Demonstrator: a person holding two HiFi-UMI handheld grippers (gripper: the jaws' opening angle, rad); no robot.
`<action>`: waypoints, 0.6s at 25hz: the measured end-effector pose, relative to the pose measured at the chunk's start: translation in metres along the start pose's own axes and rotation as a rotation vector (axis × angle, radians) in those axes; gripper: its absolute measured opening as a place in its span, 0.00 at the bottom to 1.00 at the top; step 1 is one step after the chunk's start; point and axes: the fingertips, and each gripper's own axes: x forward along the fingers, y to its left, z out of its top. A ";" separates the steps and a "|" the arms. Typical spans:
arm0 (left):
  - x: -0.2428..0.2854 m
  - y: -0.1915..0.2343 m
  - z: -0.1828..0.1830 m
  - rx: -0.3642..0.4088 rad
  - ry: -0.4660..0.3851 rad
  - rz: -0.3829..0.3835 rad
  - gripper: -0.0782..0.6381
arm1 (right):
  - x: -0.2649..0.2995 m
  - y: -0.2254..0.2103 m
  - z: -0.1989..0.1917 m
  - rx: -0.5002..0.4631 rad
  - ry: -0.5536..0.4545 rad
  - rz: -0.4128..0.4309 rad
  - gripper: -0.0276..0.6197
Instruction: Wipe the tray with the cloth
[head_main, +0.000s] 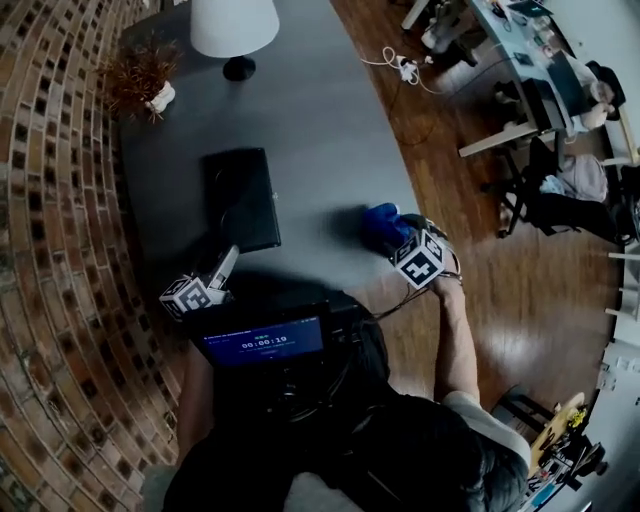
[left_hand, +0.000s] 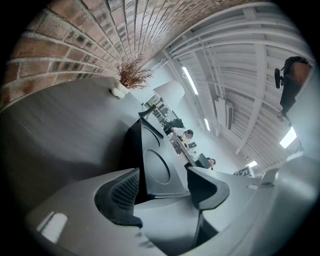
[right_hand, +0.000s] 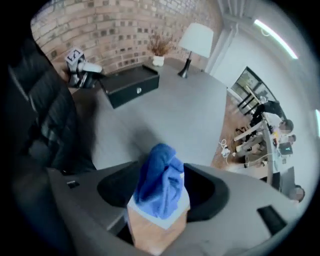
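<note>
A black tray (head_main: 243, 195) (left_hand: 157, 167) (right_hand: 131, 82) lies on the grey table (head_main: 320, 130), near the brick wall. My left gripper (head_main: 225, 262) (left_hand: 167, 192) is at the tray's near corner, and that end sits between its jaws, gripped. The blue cloth (head_main: 383, 226) (right_hand: 162, 182) lies bunched at the table's near right edge. My right gripper (head_main: 400, 240) (right_hand: 161, 190) points steeply down over it. Its jaws stand open on either side of the cloth, and the pads do not press on it.
A white lamp (head_main: 234, 30) and a dried plant in a white pot (head_main: 150, 85) stand at the table's far end. The brick wall (head_main: 50, 250) runs along the left. Right of the table edge is wooden floor (head_main: 470, 200) with cables, desks and chairs.
</note>
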 end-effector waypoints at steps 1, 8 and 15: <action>0.000 0.000 0.000 -0.003 -0.003 0.003 0.52 | -0.022 -0.009 0.020 0.001 -0.057 -0.011 0.50; 0.014 -0.008 -0.011 -0.032 0.016 -0.023 0.52 | 0.025 0.055 0.203 -0.259 -0.382 0.093 0.39; 0.004 -0.019 -0.006 0.035 0.019 -0.030 0.52 | 0.120 0.082 0.253 -0.743 -0.242 0.054 0.31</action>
